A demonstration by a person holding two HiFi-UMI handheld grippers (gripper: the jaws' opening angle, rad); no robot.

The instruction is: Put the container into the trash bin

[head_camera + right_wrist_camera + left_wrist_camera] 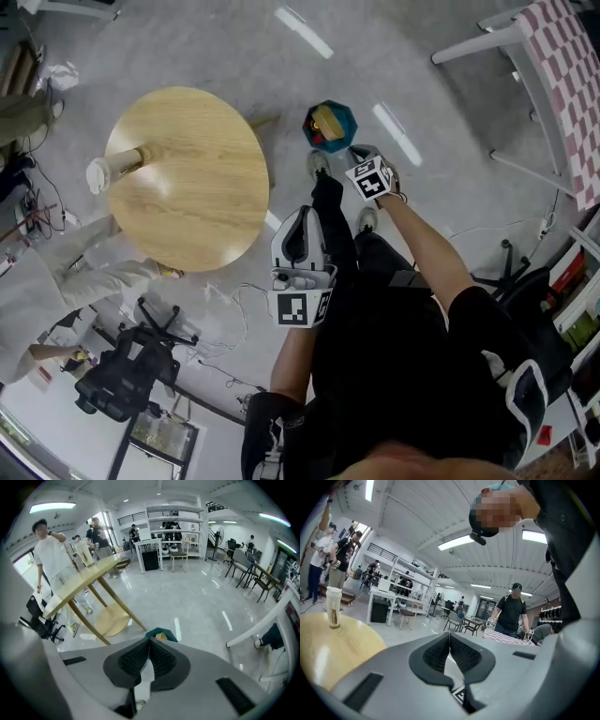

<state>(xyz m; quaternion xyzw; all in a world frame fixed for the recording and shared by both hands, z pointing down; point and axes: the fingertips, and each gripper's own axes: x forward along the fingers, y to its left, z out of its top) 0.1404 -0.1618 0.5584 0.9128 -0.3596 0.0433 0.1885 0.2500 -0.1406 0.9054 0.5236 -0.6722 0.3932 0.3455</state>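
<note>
Here, a teal trash bin [349,120] is seen standing on the grey floor [422,75], and the yellow container [326,119] is seen lying inside it. The right tongs [364,161] are held over the floor just beside the trash bin, on the side nearest the person, and are tipped down toward it. In the right gripper view the tongs [150,642] are pressed together with nothing between them, and the trash bin [156,630] is seen just past their tips, with a bit of the container [161,636] showing in it. The left tongs [304,225] are held farther from the trash bin than the right ones, close to the person's body. In the left gripper view these tongs [449,637] are also pressed together, and nothing is pinched by them. A round wooden counter [187,178] is seen near the trash bin, on its left in the head view. A pale cup [103,173] is set upright on the edge of the counter that is farthest from the trash bin, and it is seen in the left gripper view too [333,606]. A red and white checked cloth [562,75] is seen well apart from the trash bin, on its right in the head view.
</note>
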